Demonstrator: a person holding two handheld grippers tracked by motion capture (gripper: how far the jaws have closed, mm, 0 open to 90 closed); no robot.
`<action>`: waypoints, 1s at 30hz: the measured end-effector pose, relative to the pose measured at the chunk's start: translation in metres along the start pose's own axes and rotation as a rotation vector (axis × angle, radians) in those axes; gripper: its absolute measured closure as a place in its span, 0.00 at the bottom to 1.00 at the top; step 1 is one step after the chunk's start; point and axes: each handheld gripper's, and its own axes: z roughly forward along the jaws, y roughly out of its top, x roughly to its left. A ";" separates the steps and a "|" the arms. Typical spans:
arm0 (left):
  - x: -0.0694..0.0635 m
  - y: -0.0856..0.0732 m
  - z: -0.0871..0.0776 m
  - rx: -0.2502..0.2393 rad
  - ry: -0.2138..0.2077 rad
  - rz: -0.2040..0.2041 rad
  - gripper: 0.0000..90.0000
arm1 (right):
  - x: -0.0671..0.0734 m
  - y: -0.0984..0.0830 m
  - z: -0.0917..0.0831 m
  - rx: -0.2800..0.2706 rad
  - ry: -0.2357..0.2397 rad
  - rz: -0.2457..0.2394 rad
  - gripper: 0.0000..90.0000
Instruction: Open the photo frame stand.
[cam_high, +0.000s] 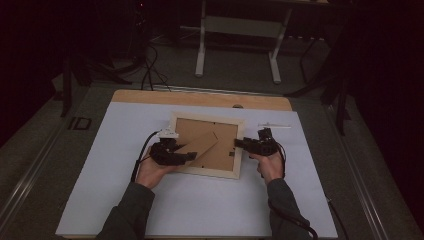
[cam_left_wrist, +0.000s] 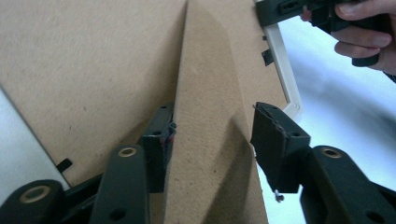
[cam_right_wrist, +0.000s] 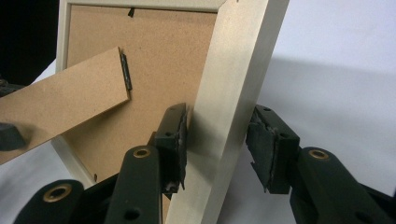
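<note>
— Pale wood is seen on the rectangular picture frame (cam_high: 206, 145), which is laid face down on the white-covered table (cam_high: 125, 200). How is its brown fibreboard stand (cam_left_wrist: 205, 130) handled?

— The stand is straddled by the left hand-held gripper (cam_left_wrist: 212, 135); one pad is laid against it, the other is kept apart, so the jaws are open. The frame's right rail is spanned by the right hand-held gripper (cam_right_wrist: 217, 140); contact is seen on one side only, so a grip cannot be told.

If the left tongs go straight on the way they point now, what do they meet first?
Probably more of the cardboard stand already between the left tongs, then the frame's backing board at its hinge; depth is unclear.
</note>
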 end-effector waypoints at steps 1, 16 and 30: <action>0.001 0.000 0.000 -0.005 -0.009 -0.006 0.60 | 0.000 0.000 0.000 -0.001 -0.001 -0.003 0.65; 0.001 0.000 0.002 0.006 0.006 0.002 0.66 | 0.004 0.000 -0.004 -0.014 -0.002 -0.029 0.65; -0.002 0.001 -0.002 0.000 0.008 0.049 0.71 | 0.006 0.001 -0.005 -0.036 -0.004 -0.053 0.65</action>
